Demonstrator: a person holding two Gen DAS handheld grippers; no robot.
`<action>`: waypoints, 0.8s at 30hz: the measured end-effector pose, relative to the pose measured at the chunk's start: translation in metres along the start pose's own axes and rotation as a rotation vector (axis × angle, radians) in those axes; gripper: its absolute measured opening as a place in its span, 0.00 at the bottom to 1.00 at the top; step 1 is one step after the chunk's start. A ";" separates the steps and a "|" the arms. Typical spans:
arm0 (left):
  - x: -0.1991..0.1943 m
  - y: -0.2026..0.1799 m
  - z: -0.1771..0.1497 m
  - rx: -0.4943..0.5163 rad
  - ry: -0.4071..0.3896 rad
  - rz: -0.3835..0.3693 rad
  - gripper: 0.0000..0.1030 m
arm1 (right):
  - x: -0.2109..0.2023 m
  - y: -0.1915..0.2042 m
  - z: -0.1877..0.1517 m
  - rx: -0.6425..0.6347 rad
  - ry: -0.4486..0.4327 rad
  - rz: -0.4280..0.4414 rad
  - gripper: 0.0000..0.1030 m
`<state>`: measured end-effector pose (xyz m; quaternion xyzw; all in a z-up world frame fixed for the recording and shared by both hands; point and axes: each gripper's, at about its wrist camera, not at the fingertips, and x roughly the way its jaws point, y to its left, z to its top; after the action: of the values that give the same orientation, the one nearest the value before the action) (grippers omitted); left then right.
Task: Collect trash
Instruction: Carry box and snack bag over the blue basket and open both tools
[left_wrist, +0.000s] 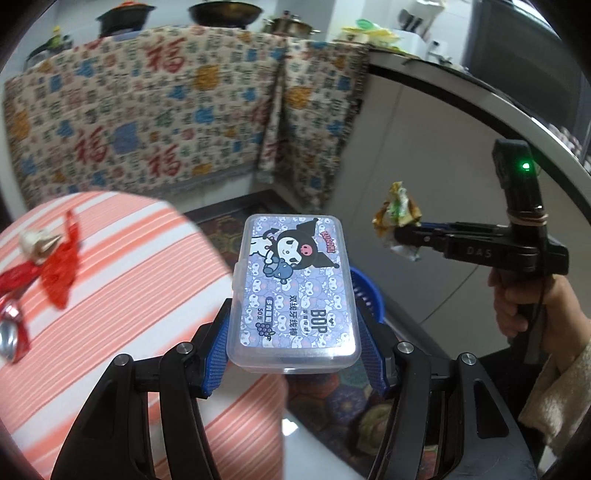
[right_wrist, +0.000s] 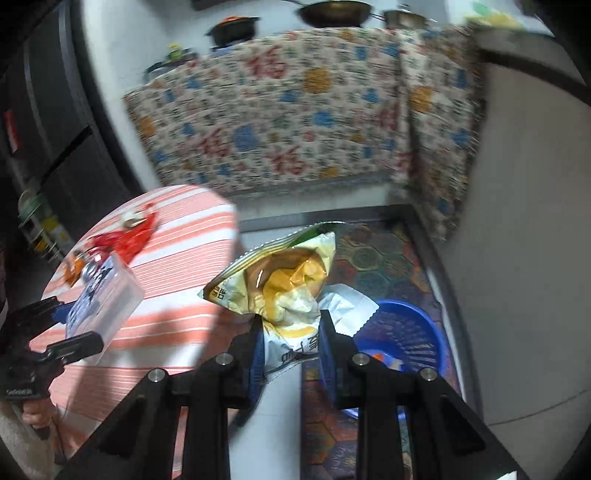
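My left gripper (left_wrist: 293, 321) is shut on a clear plastic floss-pick box (left_wrist: 293, 291) with a purple cartoon label, held in the air past the edge of the round striped table (left_wrist: 122, 295). The box also shows in the right wrist view (right_wrist: 103, 299). My right gripper (right_wrist: 291, 332) is shut on a crumpled yellow and white snack bag (right_wrist: 284, 284), held above the floor beside a blue basket (right_wrist: 410, 332). In the left wrist view the right gripper (left_wrist: 400, 236) shows with the bag (left_wrist: 397, 218). The basket's rim (left_wrist: 371, 291) peeks out behind the box.
On the table lie red wrappers (left_wrist: 59, 266), a crumpled white scrap (left_wrist: 38, 243) and a red can (left_wrist: 14, 332). A patterned cloth (left_wrist: 155, 110) hangs over the counter behind. A patterned mat (right_wrist: 376, 258) covers the floor. A white cabinet wall (right_wrist: 517, 258) stands to the right.
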<state>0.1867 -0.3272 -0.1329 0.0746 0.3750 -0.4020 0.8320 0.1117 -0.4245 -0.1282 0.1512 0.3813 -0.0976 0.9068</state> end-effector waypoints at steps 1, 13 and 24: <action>0.008 -0.007 0.005 0.008 0.004 -0.009 0.61 | 0.001 -0.010 0.000 0.015 0.002 -0.007 0.26; 0.110 -0.065 0.039 0.038 0.062 -0.055 0.61 | 0.038 -0.107 -0.011 0.142 0.060 -0.054 0.26; 0.179 -0.071 0.042 0.014 0.124 -0.038 0.61 | 0.069 -0.154 -0.016 0.188 0.083 -0.072 0.26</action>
<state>0.2299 -0.5019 -0.2128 0.0981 0.4244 -0.4150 0.7988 0.1037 -0.5673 -0.2198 0.2258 0.4128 -0.1594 0.8679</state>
